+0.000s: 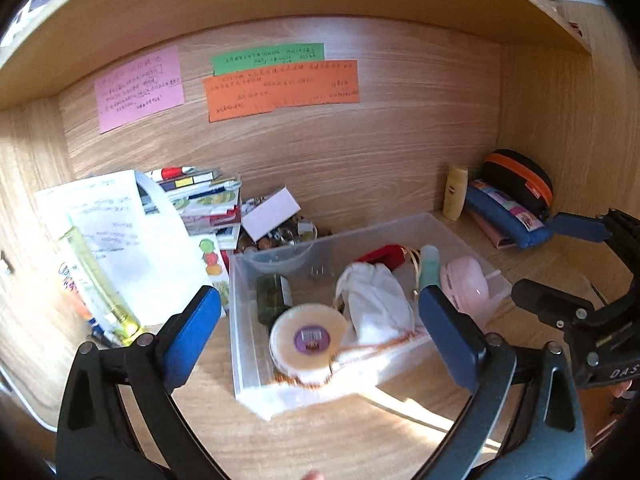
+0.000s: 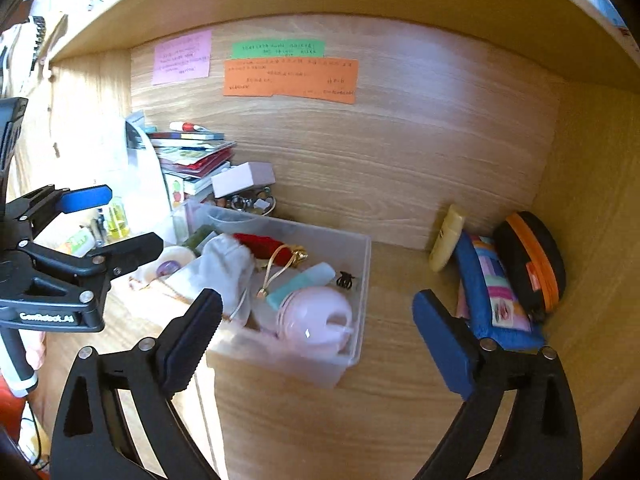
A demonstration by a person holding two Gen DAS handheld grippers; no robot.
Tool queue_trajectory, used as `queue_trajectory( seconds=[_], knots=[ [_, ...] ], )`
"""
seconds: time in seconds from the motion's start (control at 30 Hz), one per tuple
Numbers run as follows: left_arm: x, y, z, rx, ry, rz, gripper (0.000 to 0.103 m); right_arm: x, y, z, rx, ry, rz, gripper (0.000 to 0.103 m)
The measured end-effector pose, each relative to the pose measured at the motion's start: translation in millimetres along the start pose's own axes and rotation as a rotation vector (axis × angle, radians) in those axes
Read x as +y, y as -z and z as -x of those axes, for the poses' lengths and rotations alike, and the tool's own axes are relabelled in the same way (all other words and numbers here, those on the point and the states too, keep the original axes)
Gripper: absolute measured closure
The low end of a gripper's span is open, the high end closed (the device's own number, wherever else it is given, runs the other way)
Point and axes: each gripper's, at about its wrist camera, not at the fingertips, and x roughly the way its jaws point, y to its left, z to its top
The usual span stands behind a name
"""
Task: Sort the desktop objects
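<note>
Two open claws (image 1: 320, 322) (image 2: 316, 320), nothing gripped

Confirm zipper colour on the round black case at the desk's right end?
Orange; the zipper on the black case shows best in the right wrist view.

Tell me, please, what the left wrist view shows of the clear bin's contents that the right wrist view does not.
Only the left wrist view shows the barcode sticker on the round tape roll and the dark green bottle clearly. Only the right wrist view shows a small black hair clip. Both show the clear bin, the white pouch, the pink round case, the red item and the teal tube.
</note>
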Motion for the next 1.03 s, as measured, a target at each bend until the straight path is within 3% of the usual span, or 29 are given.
queue_trajectory(
  seconds=[0.43, 1.03],
  knots=[
    [-18, 33, 46, -0.039, 0.002, 0.028, 0.003, 9, 30, 42, -0.034, -0.048, -0.045, 0.006],
    [-19, 47, 58, -0.105, -0.014, 0.051, 0.003, 5, 40, 34, 0.02, -0.074, -0.115, 0.005]
  ],
)
